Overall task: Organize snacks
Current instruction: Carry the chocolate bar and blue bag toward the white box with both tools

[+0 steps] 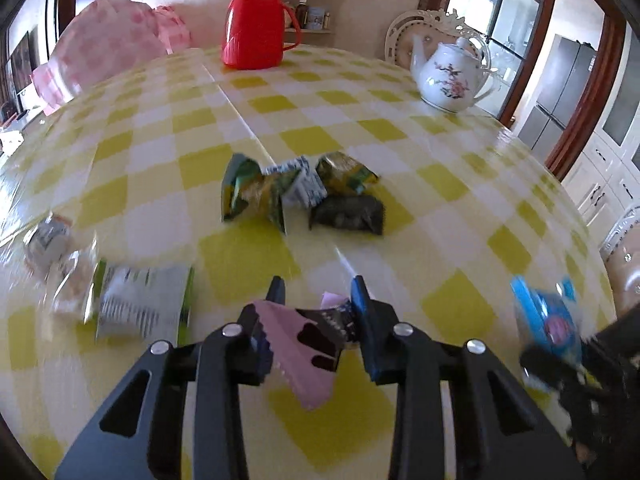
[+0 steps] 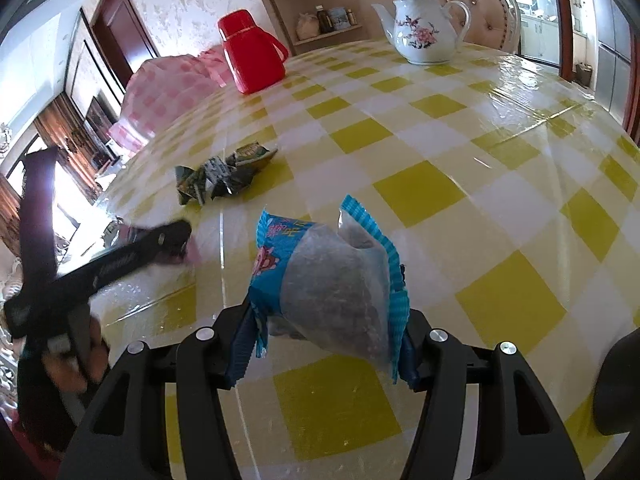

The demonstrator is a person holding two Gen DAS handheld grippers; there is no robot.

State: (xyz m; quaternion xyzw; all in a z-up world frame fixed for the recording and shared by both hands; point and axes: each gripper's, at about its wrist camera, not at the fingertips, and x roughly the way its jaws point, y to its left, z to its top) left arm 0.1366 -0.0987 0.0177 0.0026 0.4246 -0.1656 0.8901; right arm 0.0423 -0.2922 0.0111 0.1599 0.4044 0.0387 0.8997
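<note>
A yellow checked table [image 1: 132, 168] fills a dining room. Near left lie a silver packet [image 1: 140, 304] and a blurred wrapper. The left gripper [image 1: 318, 286] is clenched on a pink packet [image 1: 308, 340]; carry it low to the snack pile [image 1: 304, 192] at centre. The right gripper [image 2: 324, 340] grasps a blue packet [image 2: 332, 280]. Keep the two apart. Far off, a red flask [image 1: 256, 20] and teapot [image 1: 452, 76] stand clear
</note>
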